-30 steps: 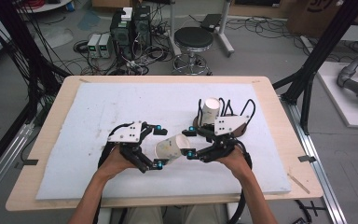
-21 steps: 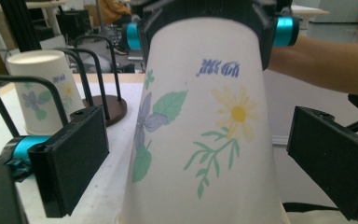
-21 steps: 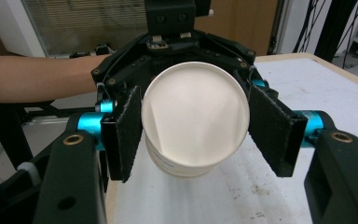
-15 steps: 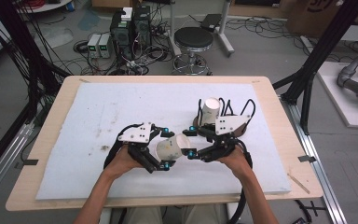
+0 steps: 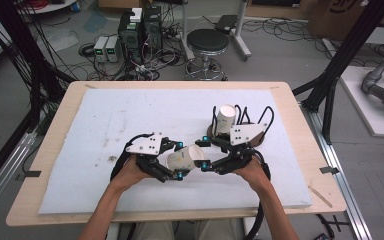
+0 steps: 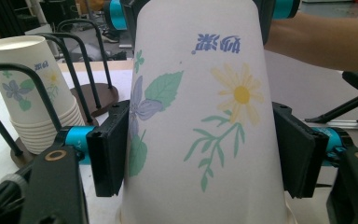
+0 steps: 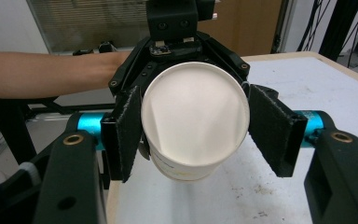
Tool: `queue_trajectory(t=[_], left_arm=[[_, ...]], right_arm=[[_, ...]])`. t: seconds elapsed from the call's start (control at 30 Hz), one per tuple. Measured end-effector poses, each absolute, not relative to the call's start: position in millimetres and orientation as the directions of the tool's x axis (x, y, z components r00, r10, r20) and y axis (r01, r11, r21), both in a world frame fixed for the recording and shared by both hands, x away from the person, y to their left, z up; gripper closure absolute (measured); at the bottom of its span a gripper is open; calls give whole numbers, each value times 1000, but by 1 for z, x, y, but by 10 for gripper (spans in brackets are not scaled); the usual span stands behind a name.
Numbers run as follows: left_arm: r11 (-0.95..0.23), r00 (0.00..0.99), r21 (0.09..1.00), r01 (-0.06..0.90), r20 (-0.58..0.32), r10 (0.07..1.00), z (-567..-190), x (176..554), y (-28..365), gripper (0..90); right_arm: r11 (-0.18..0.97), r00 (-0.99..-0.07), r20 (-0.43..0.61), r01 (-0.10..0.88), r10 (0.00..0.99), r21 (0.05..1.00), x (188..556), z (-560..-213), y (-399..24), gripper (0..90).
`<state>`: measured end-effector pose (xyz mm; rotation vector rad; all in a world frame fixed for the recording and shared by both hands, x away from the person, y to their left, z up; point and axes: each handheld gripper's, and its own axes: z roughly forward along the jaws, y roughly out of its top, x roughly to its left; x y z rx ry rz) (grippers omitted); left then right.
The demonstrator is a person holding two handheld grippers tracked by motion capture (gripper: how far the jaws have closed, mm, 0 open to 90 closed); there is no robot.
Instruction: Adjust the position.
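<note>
**Both sets of fingers on one paper cup above the worktop**

I hold a white paper cup printed with flowers and green leaves (image 5: 186,157) between my two grippers, lying roughly level just above the white foam-covered worktop (image 5: 105,125), near its front edge and a little right of centre.

My left gripper (image 5: 178,160) has just been closing, and the cup is between its fingers. In the left gripper view the two black pads (image 6: 109,149) press on the cup's printed wall (image 6: 200,116), one on each side, near the wide rim end. The cup's narrow end points away from this camera, towards my other gripper.

My right gripper (image 5: 205,154) is closed on the same cup. In the right gripper view the cup's flat white base (image 7: 195,111) faces the camera, and the black fingers (image 7: 128,130) stand at either side of it. The left pad bears against the cup; whether the right pad touches the wall I cannot tell for certain. My left gripper's black body shows directly behind the cup in that view.

A stack of matching flowered paper cups (image 5: 225,119) stands upside down in a black wire holder with a dark round base (image 5: 260,125), behind my right hand (image 5: 252,172) and apart from the held cup. In the left gripper view the stack (image 6: 32,93) sits inside the holder's wire hoops.

My left hand (image 5: 130,174) rests low over the foam.
</note>
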<state>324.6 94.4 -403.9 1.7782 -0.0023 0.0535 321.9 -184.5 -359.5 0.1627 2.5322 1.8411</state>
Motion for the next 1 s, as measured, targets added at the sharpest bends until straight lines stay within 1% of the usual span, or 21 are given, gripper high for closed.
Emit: queue_trajectory(t=[0.2, 0.23, 0.27, 0.43, 0.47, 0.5, 0.53, 0.57, 0.63, 0.67, 0.7, 0.73, 0.77, 0.8, 0.83, 0.93, 1.0], left_arm=[[-212, 999, 977, -39, 46, 26, -404, 324, 95, 312], [-218, 998, 975, -43, 50, 29, -404, 324, 95, 313], [-221, 998, 974, -42, 51, 35, -404, 323, 95, 313], [-226, 998, 974, -35, 46, 45, -403, 324, 99, 311], [-228, 998, 973, -32, 44, 47, -403, 323, 99, 310], [-238, 998, 971, -34, 46, 48, -402, 322, 100, 309], [-251, 998, 967, -29, 44, 53, -402, 321, 100, 309], [-270, 997, 962, -30, 48, 59, -401, 320, 101, 309], [-303, 997, 953, -31, 53, 65, -400, 316, 103, 309], [-333, 996, 942, -35, 59, 63, -397, 315, 105, 309], [-368, 996, 929, -41, 69, 64, -395, 313, 106, 309], [-405, 995, 913, -42, 75, 65, -391, 312, 108, 309], [-429, 995, 902, -41, 76, 65, -389, 312, 109, 309], [-461, 995, 886, -38, 76, 64, -385, 311, 110, 309], [-490, 995, 871, -32, 73, 65, -381, 310, 111, 309], [-571, 996, 821, -16, 66, 67, -369, 311, 114, 309], [-622, 995, 783, -16, 71, 64, -363, 313, 114, 309]], right_arm=[[306, -995, 51, 75, 84, 949, 323, -360, -184, 380], [292, -994, 82, 101, 79, 951, 322, -361, -184, 208], [281, -991, 95, 119, 98, 952, 322, -360, -183, 151], [286, -988, 96, 127, 120, 950, 320, -360, -188, 151], [293, -988, 82, 117, 128, 949, 319, -359, -189, 152], [297, -988, 87, 121, 126, 947, 318, -359, -190, 152], [315, -986, 68, 114, 152, 942, 318, -358, -192, 152], [315, -986, 68, 114, 152, 942, 318, -358, -192, 152], [362, -984, 56, 115, 170, 925, 317, -358, -193, 152], [382, -983, 54, 118, 173, 917, 316, -357, -193, 154], [425, -983, 45, 117, 176, 898, 316, -356, -192, 155], [509, -983, 11, 103, 181, 855, 315, -354, -190, 158], [509, -983, 11, 103, 181, 855, 315, -354, -190, 158], [580, -984, -19, 90, 180, 809, 314, -352, -187, 159], [580, -984, -19, 90, 180, 809, 314, -352, -187, 159], [684, -984, -65, 67, 166, 727, 313, -347, -182, 165], [734, -984, -76, 67, 159, 676, 313, -343, -179, 166]])
